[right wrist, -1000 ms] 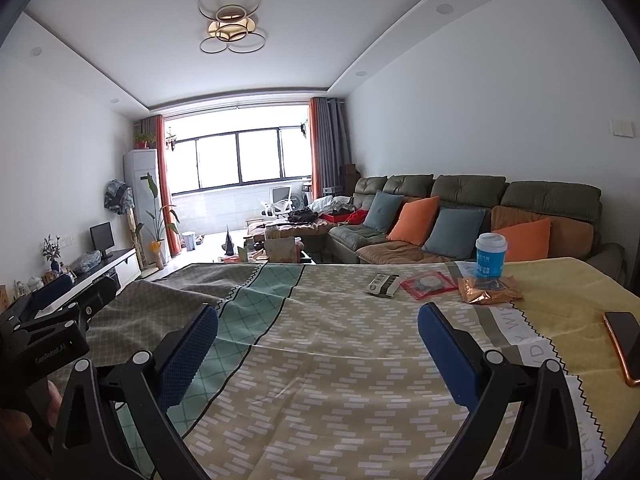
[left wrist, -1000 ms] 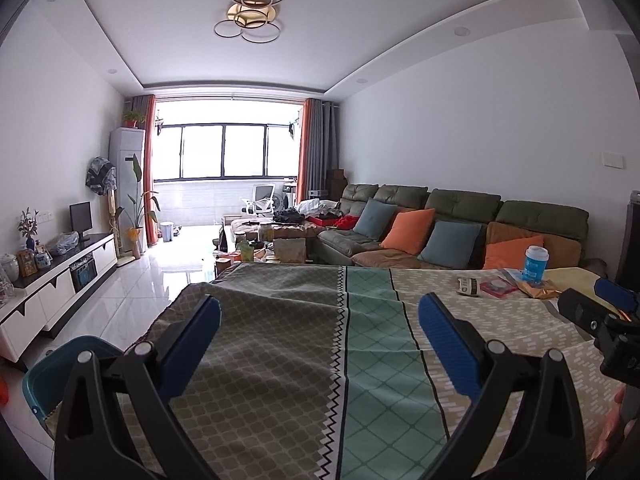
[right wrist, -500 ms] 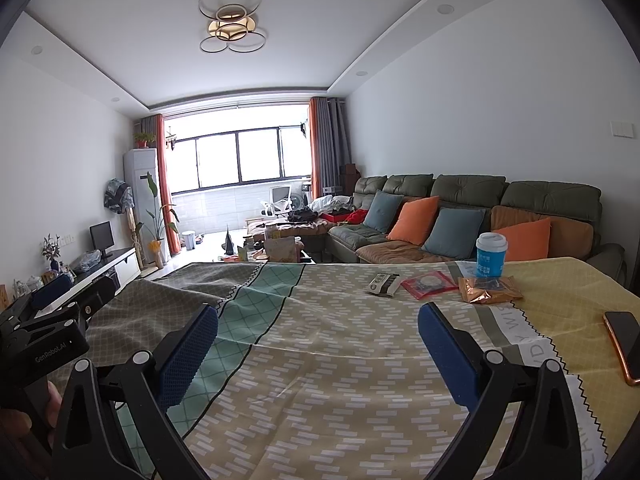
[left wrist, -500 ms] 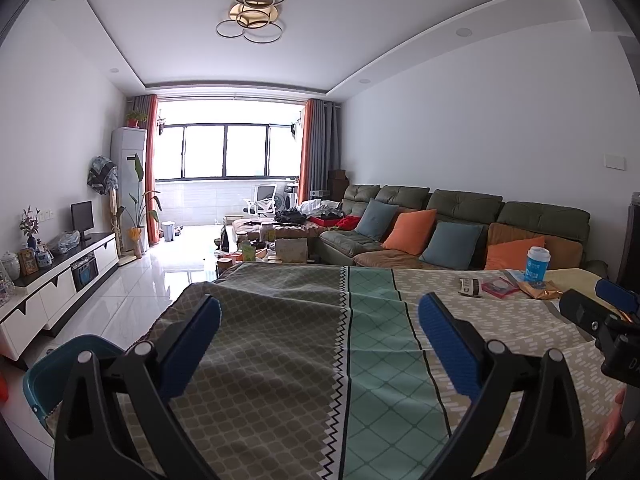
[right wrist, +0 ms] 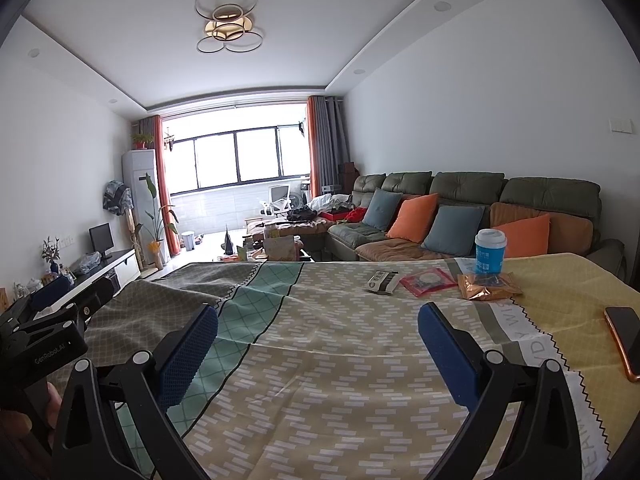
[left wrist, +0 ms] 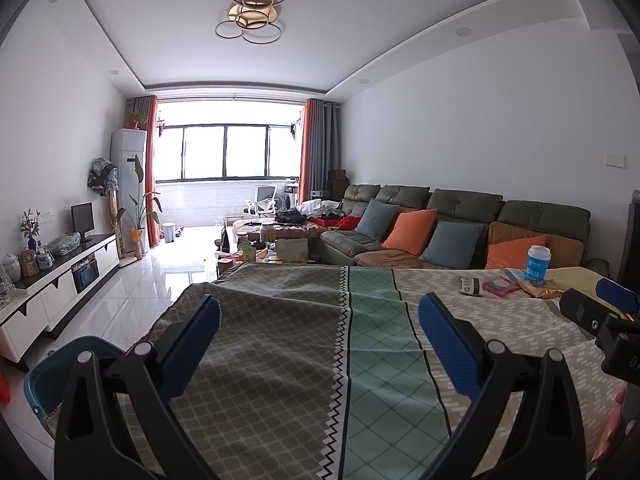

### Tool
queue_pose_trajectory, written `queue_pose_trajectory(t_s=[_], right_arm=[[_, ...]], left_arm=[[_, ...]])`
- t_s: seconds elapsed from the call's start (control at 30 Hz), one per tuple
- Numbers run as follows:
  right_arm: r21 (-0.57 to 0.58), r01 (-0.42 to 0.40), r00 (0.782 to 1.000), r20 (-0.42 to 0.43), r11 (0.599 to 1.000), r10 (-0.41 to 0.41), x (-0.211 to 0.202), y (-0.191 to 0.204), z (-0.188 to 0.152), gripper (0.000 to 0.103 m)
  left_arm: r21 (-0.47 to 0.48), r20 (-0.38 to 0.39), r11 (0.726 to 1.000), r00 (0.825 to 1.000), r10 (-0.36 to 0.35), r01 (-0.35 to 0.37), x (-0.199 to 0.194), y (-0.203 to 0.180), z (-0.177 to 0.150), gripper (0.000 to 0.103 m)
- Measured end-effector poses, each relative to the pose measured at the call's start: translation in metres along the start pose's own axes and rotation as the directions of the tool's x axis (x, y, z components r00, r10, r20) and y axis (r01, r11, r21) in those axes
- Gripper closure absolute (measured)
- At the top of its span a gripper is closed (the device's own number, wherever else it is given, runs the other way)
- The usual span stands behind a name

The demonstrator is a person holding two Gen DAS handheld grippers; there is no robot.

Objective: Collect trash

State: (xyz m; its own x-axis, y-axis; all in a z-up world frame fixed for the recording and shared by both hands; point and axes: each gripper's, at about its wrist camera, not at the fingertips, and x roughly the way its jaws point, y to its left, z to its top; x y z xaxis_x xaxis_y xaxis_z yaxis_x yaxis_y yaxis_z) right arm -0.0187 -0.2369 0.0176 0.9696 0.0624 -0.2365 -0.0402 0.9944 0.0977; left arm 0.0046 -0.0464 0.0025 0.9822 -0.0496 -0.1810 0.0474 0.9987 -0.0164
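While both grippers hover over the patterned tablecloth (right wrist: 344,344), left gripper (left wrist: 320,336) and right gripper (right wrist: 318,338) each have jaws spread wide, holding nothing. Landmark: blue cup (right wrist: 490,251) at the cloth's far edge. Trash, three pieces: gold wrapper (right wrist: 488,286) touching the cup's base in front, red packet (right wrist: 428,282) just left of that, small dark-and-white packet (right wrist: 382,282) further left. One phone (right wrist: 626,336) well right and nearer than the cup. Nothing between right gripper and trash. One teal bin (left wrist: 60,372) on the floor, far left of the cup
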Motion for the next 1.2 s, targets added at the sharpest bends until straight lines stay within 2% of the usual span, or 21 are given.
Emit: queue_pose_trajectory(t_s=[1.2], right_arm=[[0.003, -0.001, 1.000, 0.000, 1.000, 0.001, 0.0005, -0.0009, -0.0002, 0.003]], left_arm=[[0.006, 0.002, 1.000, 1.000, 0.001, -0.001, -0.0022, 0.0016, -0.0007, 0.004]])
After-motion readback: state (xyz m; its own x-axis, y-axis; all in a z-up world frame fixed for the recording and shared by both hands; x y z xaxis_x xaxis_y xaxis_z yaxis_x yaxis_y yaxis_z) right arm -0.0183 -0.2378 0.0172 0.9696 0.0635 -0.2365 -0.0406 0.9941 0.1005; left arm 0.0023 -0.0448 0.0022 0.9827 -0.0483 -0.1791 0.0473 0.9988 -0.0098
